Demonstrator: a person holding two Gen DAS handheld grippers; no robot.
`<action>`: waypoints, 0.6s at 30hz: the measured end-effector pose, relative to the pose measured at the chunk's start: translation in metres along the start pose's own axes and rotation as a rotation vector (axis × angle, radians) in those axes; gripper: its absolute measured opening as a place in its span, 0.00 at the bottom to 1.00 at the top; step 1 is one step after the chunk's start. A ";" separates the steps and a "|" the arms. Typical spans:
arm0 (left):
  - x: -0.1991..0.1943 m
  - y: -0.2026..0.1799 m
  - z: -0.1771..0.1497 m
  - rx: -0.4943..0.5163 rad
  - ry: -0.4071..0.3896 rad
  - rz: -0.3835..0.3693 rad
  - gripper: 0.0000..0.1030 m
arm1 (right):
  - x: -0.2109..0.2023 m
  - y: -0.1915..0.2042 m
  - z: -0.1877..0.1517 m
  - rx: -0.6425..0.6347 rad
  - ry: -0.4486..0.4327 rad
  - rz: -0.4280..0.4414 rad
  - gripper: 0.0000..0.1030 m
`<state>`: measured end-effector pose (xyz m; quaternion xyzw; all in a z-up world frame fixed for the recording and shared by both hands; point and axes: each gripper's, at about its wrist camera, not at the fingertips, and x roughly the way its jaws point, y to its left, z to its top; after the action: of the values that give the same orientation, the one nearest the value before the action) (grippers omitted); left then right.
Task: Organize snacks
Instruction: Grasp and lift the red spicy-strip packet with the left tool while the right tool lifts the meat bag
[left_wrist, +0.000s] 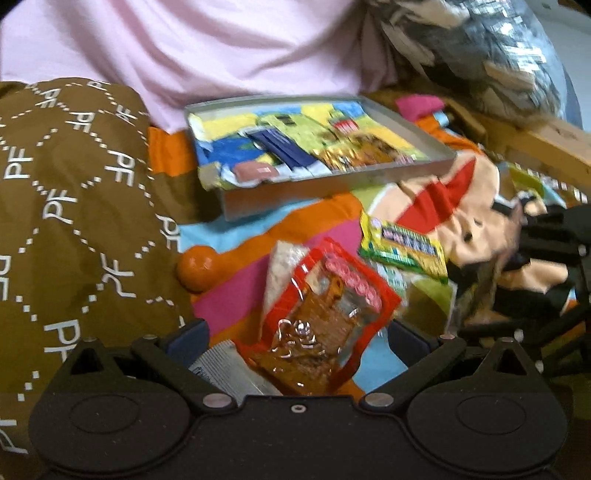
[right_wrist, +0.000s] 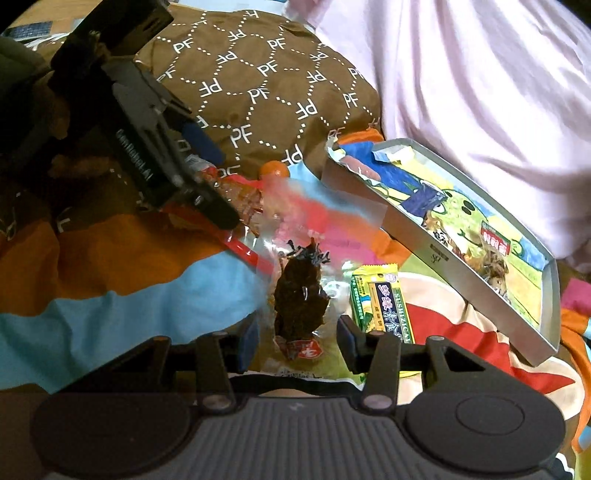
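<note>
Snacks mid-sorting on the bed. Left hand-held gripper (left_wrist: 295, 332) is clamped on a red packet (left_wrist: 325, 317) at lower centre; right hand-held gripper (right_wrist: 295, 332) pinches a clear packet of dark snack (right_wrist: 301, 295). Metal tray (left_wrist: 332, 192), upper centre, already holds several. Green-yellow packet (right_wrist: 380, 302) lies loose beside it. Likely next: carry both over the tray rim and let go.

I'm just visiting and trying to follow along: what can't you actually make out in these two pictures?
- Left wrist view: what lies under the red-edged packet; the left tool covers it.
- Left wrist view: the right tool is blurred, its hold unclear.
- Right wrist view: the clear packet is blurred; its lower end is hidden behind the tool's body.
- Both views: tray packets' labels too small.
</note>
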<state>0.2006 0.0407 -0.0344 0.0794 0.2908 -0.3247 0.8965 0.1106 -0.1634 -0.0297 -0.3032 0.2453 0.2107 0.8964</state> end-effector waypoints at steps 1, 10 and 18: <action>0.001 -0.001 0.000 0.016 0.012 0.002 0.99 | 0.001 -0.001 0.000 0.002 0.000 0.000 0.49; 0.008 -0.016 -0.002 0.151 0.135 0.074 0.78 | 0.007 0.001 0.002 0.002 0.000 -0.006 0.49; 0.006 -0.024 -0.001 0.153 0.208 0.073 0.64 | 0.005 -0.001 0.001 0.008 -0.003 -0.004 0.49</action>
<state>0.1887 0.0190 -0.0372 0.1911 0.3536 -0.3032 0.8640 0.1153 -0.1620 -0.0316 -0.2998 0.2440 0.2083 0.8984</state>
